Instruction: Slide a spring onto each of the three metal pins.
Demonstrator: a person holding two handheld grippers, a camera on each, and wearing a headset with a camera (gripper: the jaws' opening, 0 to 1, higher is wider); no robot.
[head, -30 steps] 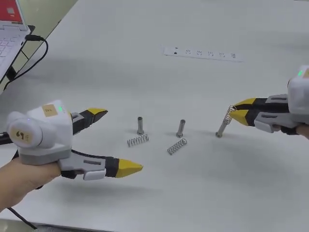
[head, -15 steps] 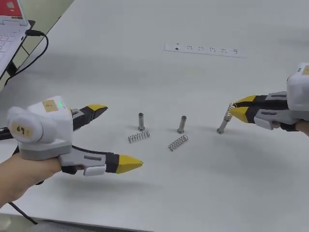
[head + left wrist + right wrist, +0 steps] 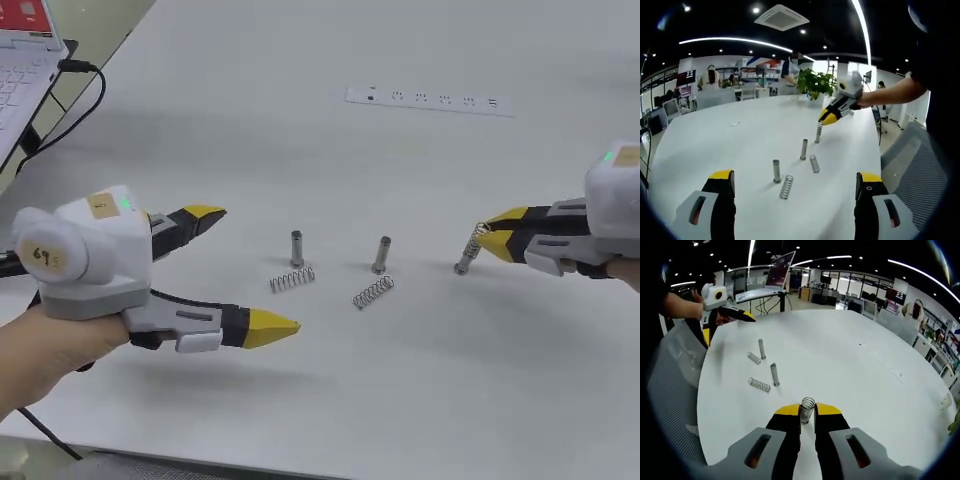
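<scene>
- The middle pin (image 3: 382,254) stands upright on the white table (image 3: 330,400); all places below are given from this pin.
- To its right, the right pin (image 3: 463,263) leans, with its foot on the table.
- The held spring (image 3: 473,240) sits around the upper part of the right pin.
- The right gripper (image 3: 497,233) is further right of the middle pin, and its fingers (image 3: 785,412) pinch the held spring from both sides — the right gripper view shows the coil end-on between the yellow tips.
- To the left of the middle pin stands the left pin (image 3: 297,248), also upright and bare.
- One loose spring (image 3: 373,291) lies flat just in front of the middle pin, apart from it.
- The other loose spring (image 3: 292,279) lies further left, just beside the foot of the left pin.
- The left gripper (image 3: 243,270) hovers well to the left of the middle pin; its fingers (image 3: 721,181) are spread wide and hold nothing.
- Far behind the middle pin lies a white power strip (image 3: 430,100).
</scene>
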